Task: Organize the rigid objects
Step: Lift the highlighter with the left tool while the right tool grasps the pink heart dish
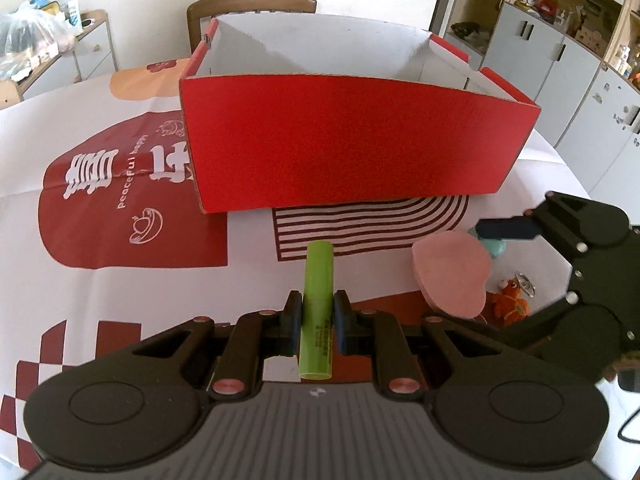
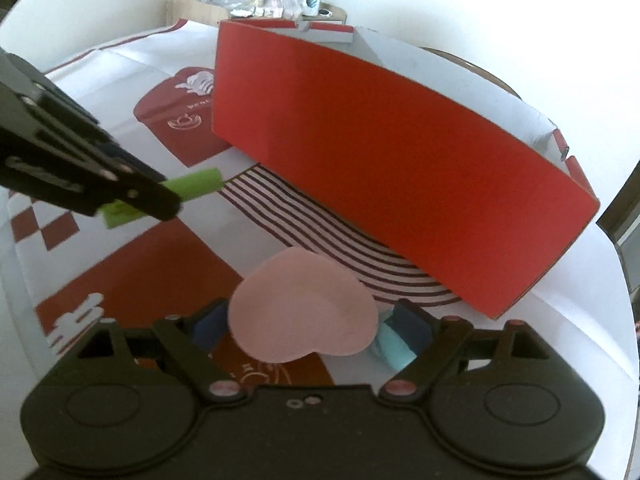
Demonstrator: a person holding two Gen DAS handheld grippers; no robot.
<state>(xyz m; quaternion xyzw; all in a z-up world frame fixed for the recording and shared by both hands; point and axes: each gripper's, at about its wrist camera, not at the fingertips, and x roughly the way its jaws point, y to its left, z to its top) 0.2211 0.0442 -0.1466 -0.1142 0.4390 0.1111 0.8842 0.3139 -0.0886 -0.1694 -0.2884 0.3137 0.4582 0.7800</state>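
Observation:
My left gripper (image 1: 317, 304) is shut on a lime-green cylinder (image 1: 318, 300), which it holds above the patterned tablecloth in front of the red cardboard box (image 1: 352, 140). The right wrist view shows that cylinder (image 2: 200, 184) sticking out past the left gripper's black finger (image 2: 140, 196). My right gripper (image 2: 310, 316) stands open around a pink heart-shaped object (image 2: 304, 304), with a small gap at each blue pad. From the left wrist view the heart (image 1: 452, 272) lies right of the cylinder. A teal object (image 2: 394, 346) sits by the right-hand pad.
The open red box (image 2: 400, 180) has white inner walls and fills the far side of the table. An orange toy keychain (image 1: 512, 304) lies beside the heart. A wooden chair (image 1: 252, 4) stands behind the box, and grey cabinets (image 1: 560, 60) are at the right.

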